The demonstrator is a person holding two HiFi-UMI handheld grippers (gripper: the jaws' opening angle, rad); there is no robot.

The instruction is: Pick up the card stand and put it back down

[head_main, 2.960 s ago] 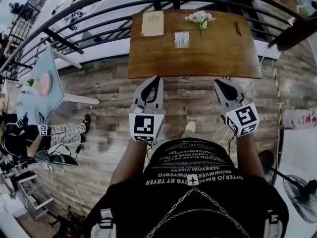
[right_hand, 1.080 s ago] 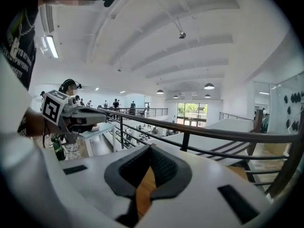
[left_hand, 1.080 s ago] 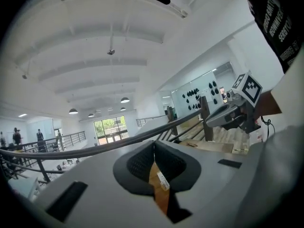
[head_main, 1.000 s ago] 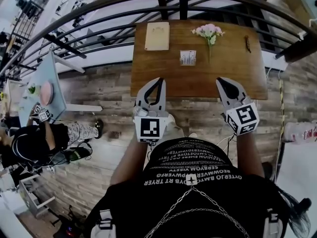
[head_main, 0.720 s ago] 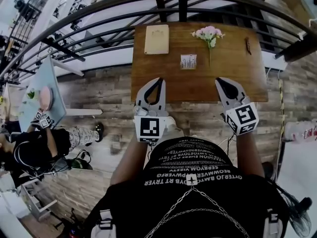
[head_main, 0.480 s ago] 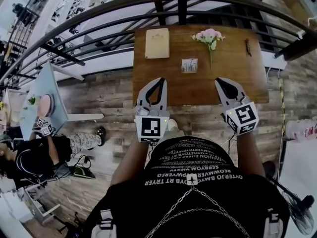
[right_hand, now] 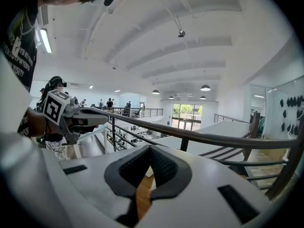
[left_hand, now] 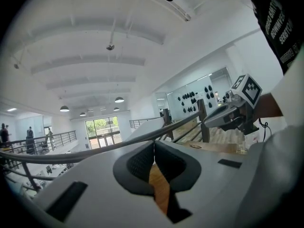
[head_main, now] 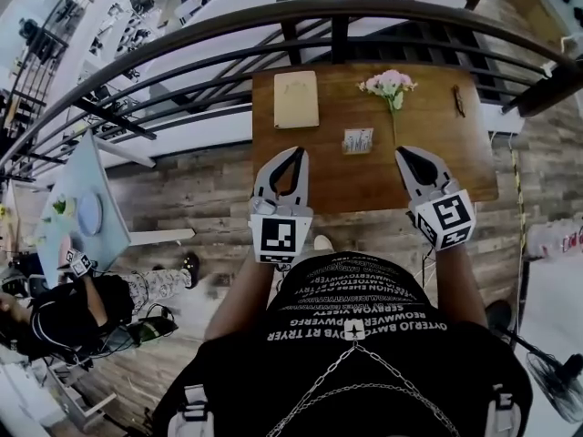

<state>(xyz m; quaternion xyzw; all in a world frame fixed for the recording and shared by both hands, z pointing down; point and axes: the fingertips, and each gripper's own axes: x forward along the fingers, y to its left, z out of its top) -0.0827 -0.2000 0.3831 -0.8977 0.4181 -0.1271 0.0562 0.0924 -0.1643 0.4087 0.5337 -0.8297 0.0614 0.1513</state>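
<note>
Card stand (head_main: pixel 357 140) stands mid-surface (head_main: pixel 437 167), at 11 o'clock from the right gripper (head_main: pixel 404 154) and 1 o'clock from the left gripper (head_main: pixel 297 154). The right seems marginally nearer. Both grippers are closed and empty. The stand's width probably runs 9-to-3.

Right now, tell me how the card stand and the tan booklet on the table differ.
The tan booklet is larger than the card stand. The booklet is plain tan; the card stand is pale with dark markings. The booklet lies at the table's far left, the card stand nearer its middle. Both sit on the table, untouched.
</note>
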